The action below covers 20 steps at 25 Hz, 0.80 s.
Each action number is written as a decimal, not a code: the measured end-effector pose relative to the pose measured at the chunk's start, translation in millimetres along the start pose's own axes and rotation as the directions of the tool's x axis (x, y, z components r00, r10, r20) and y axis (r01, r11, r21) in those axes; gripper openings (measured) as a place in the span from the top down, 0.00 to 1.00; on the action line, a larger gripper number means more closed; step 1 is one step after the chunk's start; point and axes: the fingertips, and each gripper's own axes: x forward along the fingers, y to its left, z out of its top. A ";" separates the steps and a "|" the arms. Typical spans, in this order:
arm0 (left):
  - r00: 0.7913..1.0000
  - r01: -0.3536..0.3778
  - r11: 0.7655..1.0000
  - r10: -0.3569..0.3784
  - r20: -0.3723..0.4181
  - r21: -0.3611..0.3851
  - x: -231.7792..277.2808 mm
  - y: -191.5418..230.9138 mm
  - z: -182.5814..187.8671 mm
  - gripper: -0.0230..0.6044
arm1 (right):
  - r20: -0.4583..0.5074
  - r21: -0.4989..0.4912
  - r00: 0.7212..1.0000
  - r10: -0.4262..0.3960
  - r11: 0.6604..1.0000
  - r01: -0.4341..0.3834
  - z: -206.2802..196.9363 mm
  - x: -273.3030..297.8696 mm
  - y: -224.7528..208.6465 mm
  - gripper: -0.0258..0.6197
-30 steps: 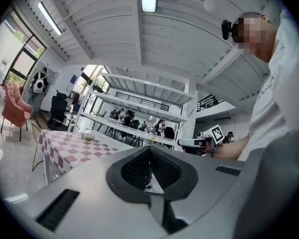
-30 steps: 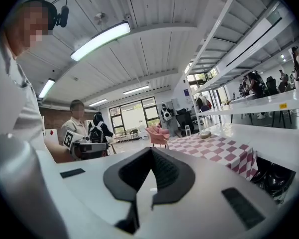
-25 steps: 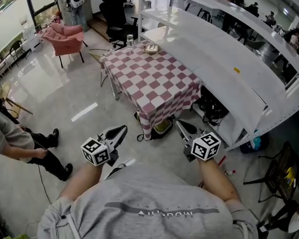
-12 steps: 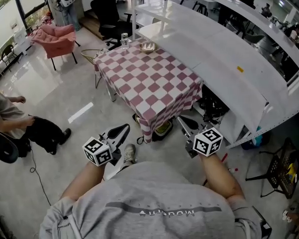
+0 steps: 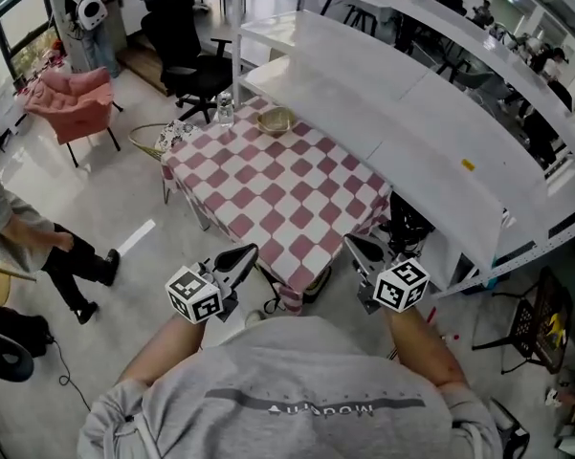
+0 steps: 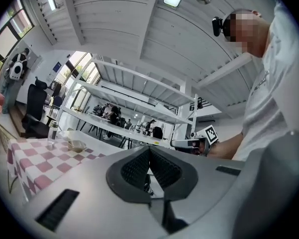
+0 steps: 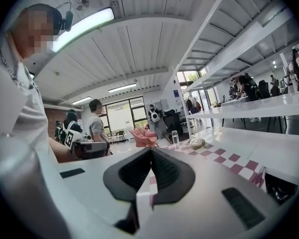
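Observation:
A table with a red-and-white checked cloth [image 5: 285, 191] stands just ahead of both grippers. A small bowl [image 5: 276, 120] and a glass [image 5: 225, 110] sit at its far end. My left gripper [image 5: 243, 253] hangs off the table's near left corner, shut on nothing. My right gripper [image 5: 357, 247] hangs at the near right corner, also shut and empty. In the left gripper view the left gripper [image 6: 149, 149] points level past the cloth [image 6: 32, 161], with the bowl [image 6: 77, 145] beyond. In the right gripper view the right gripper [image 7: 150, 150] faces the cloth [image 7: 224, 159] and bowl [image 7: 196, 143].
A long white shelf unit [image 5: 411, 113] runs along the table's right side. A black office chair [image 5: 187, 51] and a pink armchair [image 5: 72, 98] stand beyond. A person [image 5: 19, 237] walks at the left. A folding chair [image 5: 536, 328] is at the right.
The checked table has come nearer, so both grippers now hang at its near corners. The person at the left has shifted position. Both grippers stay shut.

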 end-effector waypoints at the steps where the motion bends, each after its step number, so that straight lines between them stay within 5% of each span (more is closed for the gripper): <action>1: 1.000 0.010 1.000 -0.010 -0.005 0.006 3.7 15.0 5.4 0.94 | 0.005 0.002 1.000 -0.009 1.000 0.009 4.4 13.0 -5.7 0.92; 10: 0.996 0.072 0.997 -0.073 -0.046 -0.018 37.9 121.9 28.8 0.94 | 0.014 0.033 0.996 -0.087 0.996 0.086 31.0 105.7 -52.8 0.92; 20: 0.994 0.080 0.996 -0.084 -0.071 -0.049 82.4 166.5 34.9 0.94 | -0.024 0.055 0.995 -0.093 0.994 0.094 34.3 136.8 -97.1 0.92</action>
